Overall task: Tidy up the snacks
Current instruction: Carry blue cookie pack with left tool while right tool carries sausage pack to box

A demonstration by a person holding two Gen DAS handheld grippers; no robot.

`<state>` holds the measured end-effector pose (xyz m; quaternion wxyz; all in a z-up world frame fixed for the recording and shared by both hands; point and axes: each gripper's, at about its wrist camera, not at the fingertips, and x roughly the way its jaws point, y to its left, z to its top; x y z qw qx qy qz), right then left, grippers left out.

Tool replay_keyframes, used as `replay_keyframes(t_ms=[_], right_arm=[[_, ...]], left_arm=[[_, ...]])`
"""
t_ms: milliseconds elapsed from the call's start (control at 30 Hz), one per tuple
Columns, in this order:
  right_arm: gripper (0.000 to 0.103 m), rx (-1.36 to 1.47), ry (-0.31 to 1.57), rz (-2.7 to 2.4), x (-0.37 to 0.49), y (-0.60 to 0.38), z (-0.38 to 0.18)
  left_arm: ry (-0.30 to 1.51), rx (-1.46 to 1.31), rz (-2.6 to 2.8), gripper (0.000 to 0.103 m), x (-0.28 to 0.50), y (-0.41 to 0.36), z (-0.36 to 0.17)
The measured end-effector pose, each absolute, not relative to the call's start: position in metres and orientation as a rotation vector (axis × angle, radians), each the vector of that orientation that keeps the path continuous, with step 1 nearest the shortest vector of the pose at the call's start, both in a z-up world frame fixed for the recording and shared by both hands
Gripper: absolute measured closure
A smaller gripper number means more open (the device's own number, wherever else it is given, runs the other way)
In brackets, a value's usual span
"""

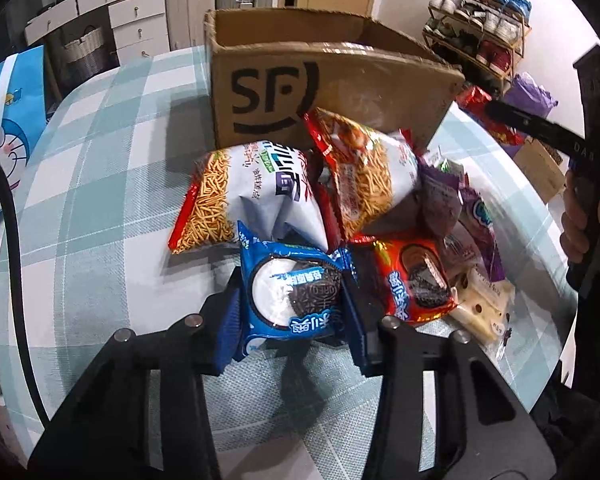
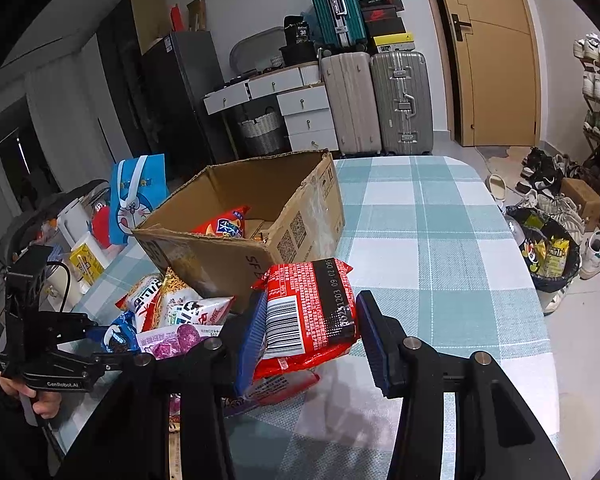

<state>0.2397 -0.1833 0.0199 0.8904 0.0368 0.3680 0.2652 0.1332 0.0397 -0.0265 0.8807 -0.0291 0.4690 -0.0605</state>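
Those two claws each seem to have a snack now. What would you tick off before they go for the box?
1. Left gripper pads on the blue cookie packet: ok, pads press both sides.
2. Right gripper on the red packet: cannot tell; the right pad stands clear of it.
3. Cardboard box open on top: ok.
4. Room inside box: ok, only a few snacks on the floor.
5. Blue packet free of the noodle bags: cannot tell, they overlap its top edge.
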Motion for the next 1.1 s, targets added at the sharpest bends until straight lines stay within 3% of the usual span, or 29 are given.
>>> replay_keyframes(t_ms=[1100], right_arm=[[0.057,0.107,0.653,0.632,0.214,-0.173,0.054]], left_arm=[[0.659,-0.222,-0.078,0.062,0.112,0.061,0.058]])
